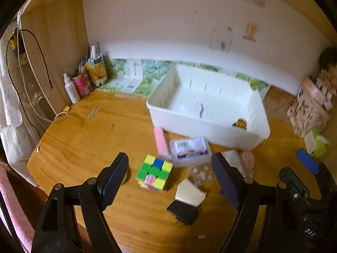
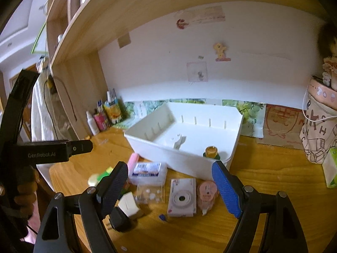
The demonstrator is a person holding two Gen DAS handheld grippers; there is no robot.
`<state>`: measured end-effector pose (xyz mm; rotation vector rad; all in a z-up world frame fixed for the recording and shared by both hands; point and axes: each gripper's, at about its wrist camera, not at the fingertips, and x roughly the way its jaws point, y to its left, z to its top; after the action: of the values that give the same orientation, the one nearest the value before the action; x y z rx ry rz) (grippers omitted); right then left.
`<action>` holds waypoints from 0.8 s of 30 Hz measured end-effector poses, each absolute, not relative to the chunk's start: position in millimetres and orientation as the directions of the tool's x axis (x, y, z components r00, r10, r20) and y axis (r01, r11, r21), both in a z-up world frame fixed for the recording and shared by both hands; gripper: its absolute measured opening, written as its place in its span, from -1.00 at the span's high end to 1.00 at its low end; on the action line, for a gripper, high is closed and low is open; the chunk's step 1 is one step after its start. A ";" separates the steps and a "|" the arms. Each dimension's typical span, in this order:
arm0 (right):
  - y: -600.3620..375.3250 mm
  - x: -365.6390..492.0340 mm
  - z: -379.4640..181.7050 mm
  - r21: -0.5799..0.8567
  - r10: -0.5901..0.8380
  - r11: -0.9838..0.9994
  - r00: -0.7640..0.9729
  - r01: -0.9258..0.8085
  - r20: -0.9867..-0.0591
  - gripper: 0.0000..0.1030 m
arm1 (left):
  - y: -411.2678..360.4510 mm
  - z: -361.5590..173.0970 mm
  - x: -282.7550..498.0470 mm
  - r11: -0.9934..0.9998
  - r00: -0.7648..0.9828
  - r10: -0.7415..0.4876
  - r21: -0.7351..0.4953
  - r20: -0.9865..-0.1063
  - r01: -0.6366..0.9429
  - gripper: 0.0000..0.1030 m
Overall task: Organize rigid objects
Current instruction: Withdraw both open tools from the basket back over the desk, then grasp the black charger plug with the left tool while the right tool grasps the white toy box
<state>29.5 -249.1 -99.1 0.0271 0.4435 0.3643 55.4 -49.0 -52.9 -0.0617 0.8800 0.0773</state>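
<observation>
A white bin (image 1: 207, 118) (image 2: 185, 145) stands on the wooden desk (image 1: 84, 147) and holds a small amber jar (image 2: 211, 151) in its near right corner. In front of it lie a colourful puzzle cube (image 1: 154, 172), a pink stick (image 1: 161, 142), a clear labelled box (image 1: 189, 150) (image 2: 147, 172), a clear dotted box (image 2: 150, 194), a white toy camera (image 2: 182, 198), a pink round item (image 2: 207, 194), a white wedge (image 1: 190, 193) and a black charger (image 1: 183, 211). My left gripper (image 1: 170, 181) is open above the cube. My right gripper (image 2: 170, 189) is open above the camera.
Bottles and cans (image 1: 88, 80) stand at the back left corner. A patterned bag (image 2: 318, 130) and a green tissue pack (image 1: 318, 145) sit at the right. A cable (image 1: 61, 116) lies at the left edge. A shelf (image 2: 147, 10) hangs overhead.
</observation>
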 end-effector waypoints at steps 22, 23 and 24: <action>-229.8 35.0 -175.6 -0.025 0.287 0.930 0.767 -0.366 -0.574 -0.60 | -73.3 -152.4 51.0 0.999 0.239 0.019 0.025 -0.971 0.020 -0.63; -230.1 36.7 -177.1 -0.025 0.283 0.931 0.764 -0.364 -0.580 -0.60 | -73.8 -156.6 51.1 1.000 0.222 0.020 0.025 -0.975 0.019 -0.63; -230.1 38.7 -178.5 -0.025 0.282 0.931 0.761 -0.364 -0.584 -0.60 | -74.4 -159.5 51.1 1.000 0.210 0.021 0.026 -0.977 0.019 -0.63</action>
<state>38.7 -230.1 -178.5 -0.1404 0.6117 0.3529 51.1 -74.4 -159.5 0.0341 1.3594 0.0017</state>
